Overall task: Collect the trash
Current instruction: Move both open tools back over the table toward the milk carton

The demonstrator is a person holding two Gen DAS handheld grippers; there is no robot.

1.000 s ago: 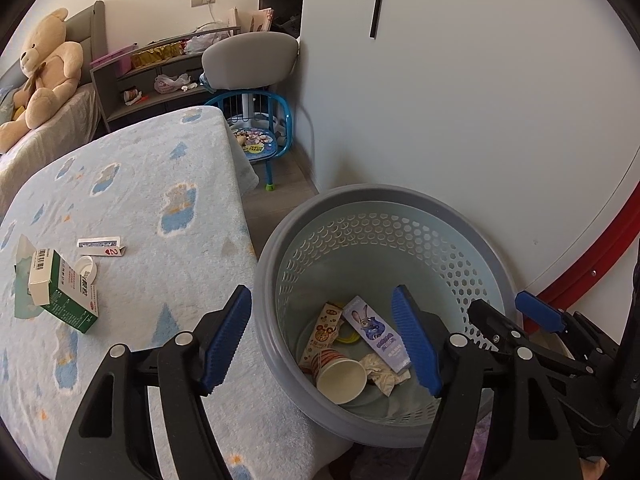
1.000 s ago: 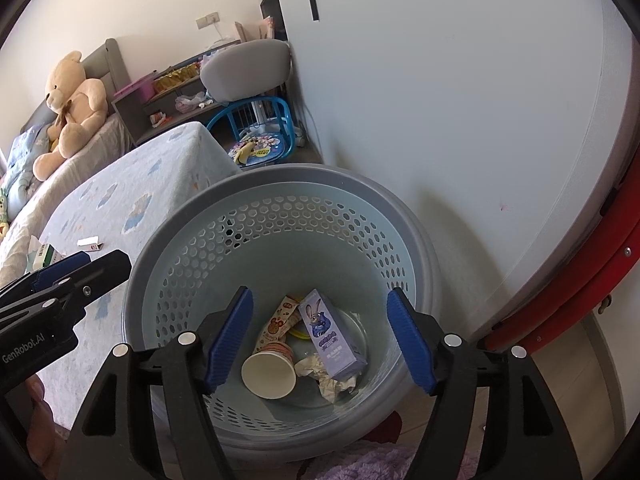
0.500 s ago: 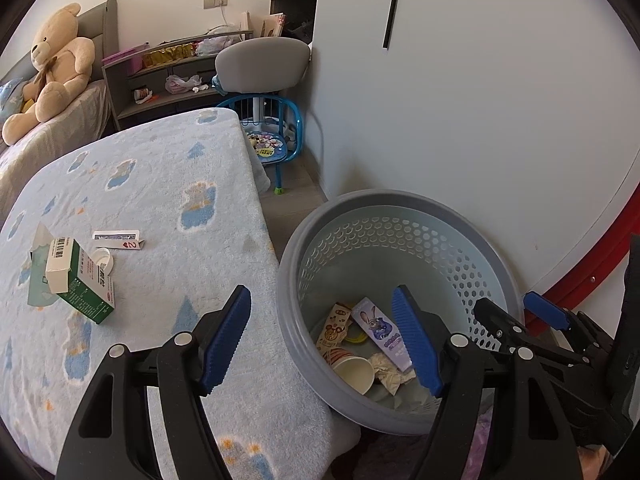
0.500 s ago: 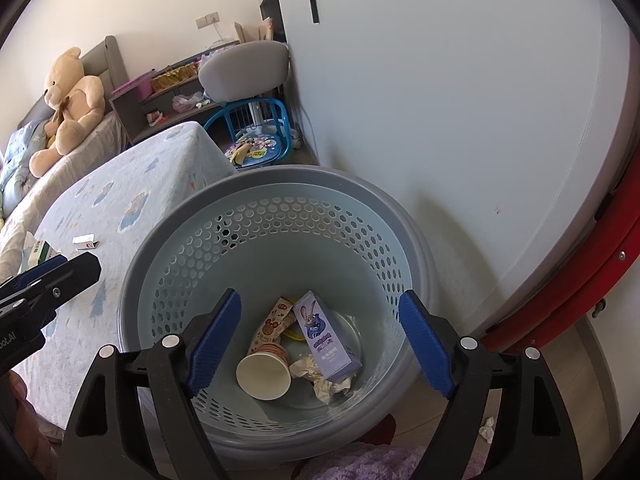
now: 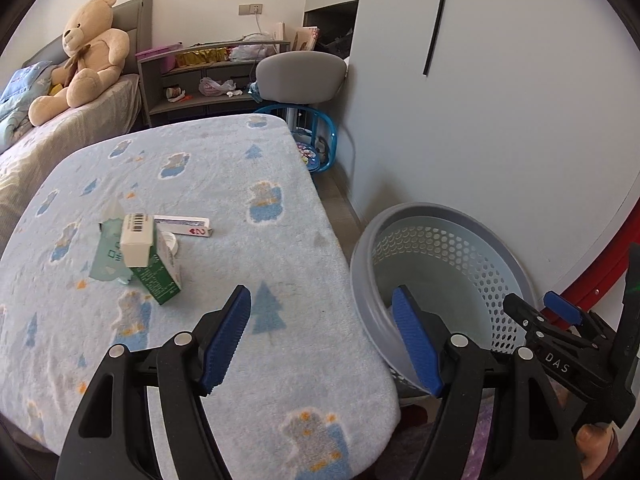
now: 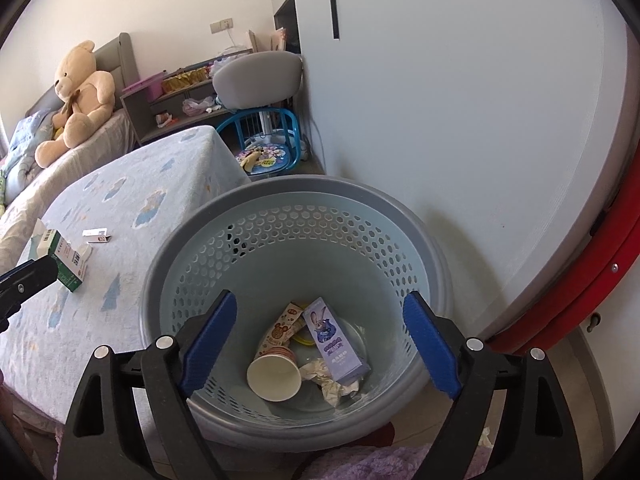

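Beside the blanket-covered worktop [image 5: 224,184], the grey perforated plastic basket [image 6: 256,240] stands on the floor against the white wall and already holds a paper cup [image 6: 274,374], a purple cartoon carton [image 6: 334,344], a snack wrapper [image 6: 282,330] and crumpled paper [image 6: 334,386]. The right hand-held gripper [image 6: 320,340] hangs above the basket mouth, its jaws opening with nothing between them. The left hand-held gripper [image 5: 322,336] is released too, empty, poised over the worktop's near edge. The trash left to collect lies farther along the blanket: a green and white cardboard box [image 5: 150,254] lying over a pale green torn packet [image 5: 105,258], with a small white round cap [image 5: 170,240] and a flat red-and-white card box [image 5: 186,226] just beside them.

The risks, as I judge them: the pieces overlap, so closing on the box may drag or flick the thin packet away; the flat card box sits low in soft pile and could slip the pads. A carry across the worktop's edge could drop an item beside the basket, not in it.
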